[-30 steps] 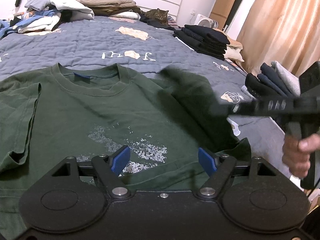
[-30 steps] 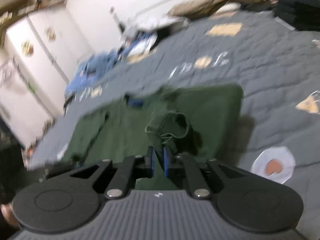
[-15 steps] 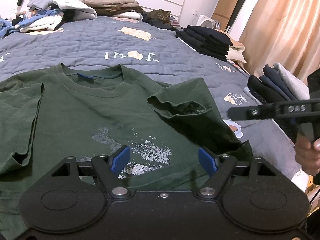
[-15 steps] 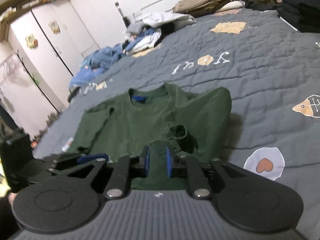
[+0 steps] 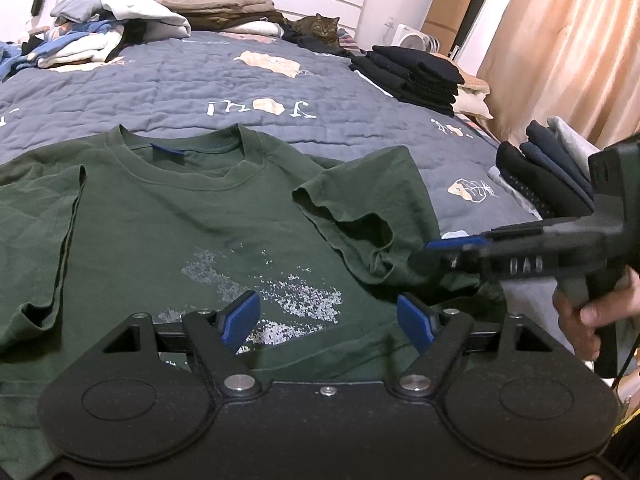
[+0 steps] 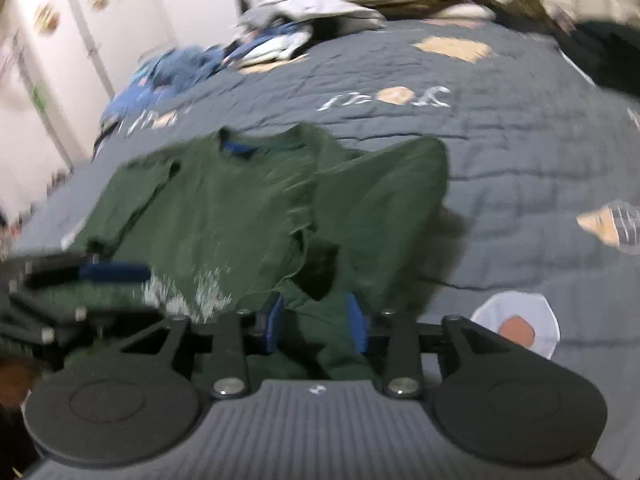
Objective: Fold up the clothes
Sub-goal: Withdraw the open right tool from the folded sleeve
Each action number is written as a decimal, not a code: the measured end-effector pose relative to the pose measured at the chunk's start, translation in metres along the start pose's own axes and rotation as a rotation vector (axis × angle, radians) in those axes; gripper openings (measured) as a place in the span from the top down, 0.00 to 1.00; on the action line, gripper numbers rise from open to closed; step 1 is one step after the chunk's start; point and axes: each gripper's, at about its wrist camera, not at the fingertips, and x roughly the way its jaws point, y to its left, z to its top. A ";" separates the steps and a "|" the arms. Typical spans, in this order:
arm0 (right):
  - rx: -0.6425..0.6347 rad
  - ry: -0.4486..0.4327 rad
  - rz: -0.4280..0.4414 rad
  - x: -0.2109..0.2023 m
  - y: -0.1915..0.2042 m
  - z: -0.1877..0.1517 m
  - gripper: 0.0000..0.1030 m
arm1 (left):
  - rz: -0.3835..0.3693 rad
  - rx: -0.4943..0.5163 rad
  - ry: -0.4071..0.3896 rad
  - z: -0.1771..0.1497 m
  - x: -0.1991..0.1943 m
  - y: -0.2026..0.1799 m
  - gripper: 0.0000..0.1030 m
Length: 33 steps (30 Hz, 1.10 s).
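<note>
The right gripper [image 6: 316, 322] is opening, its pads clear of the green T-shirt [image 5: 168, 236] cloth between them. The folded-in sleeve [image 5: 360, 216] lies just ahead, the shirt running lengthwise away toward its collar on the bed [image 5: 180, 92]. The left gripper [image 5: 328, 320] hovers wide and empty over the hem. A second ago the right gripper pinched that sleeve.

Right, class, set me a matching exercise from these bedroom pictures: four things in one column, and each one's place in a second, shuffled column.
Things:
1. green T-shirt
2. cat
3. black folded stack
4. blue neck label

Places:
A. right edge of the bed
B. inside the collar
C. spread on the quilt, nearest the grippers
D. by the headboard

Pairs: 1-C, 2-D, 3-A, 4-B
</note>
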 end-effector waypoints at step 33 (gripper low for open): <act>-0.047 -0.062 0.104 -0.039 -0.010 -0.001 0.75 | -0.010 -0.018 -0.034 0.050 0.012 0.015 0.28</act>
